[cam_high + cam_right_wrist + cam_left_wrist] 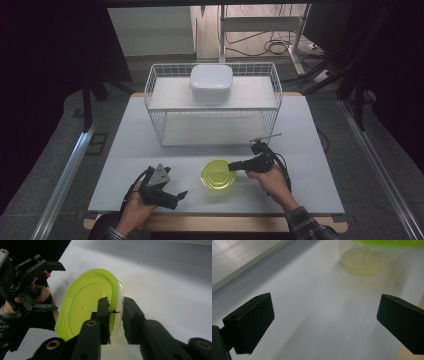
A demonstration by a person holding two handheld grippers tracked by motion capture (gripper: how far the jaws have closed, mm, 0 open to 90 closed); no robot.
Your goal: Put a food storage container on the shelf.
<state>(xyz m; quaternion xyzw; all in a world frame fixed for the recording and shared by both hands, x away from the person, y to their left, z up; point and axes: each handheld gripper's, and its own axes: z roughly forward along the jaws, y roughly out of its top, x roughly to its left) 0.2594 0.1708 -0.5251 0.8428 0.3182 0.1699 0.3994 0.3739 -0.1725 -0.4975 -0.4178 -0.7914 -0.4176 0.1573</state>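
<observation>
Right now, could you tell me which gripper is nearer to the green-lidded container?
The right gripper: its jaws straddle the rim of the green-lidded container. The left gripper sits apart on the table, jaws wide open.

Open table [125, 150] before wire basket [215, 107]

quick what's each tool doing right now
Left tool: open, holding nothing.
Right tool: shut on the rim of the clear plastic container with the lime-green lid.
</observation>
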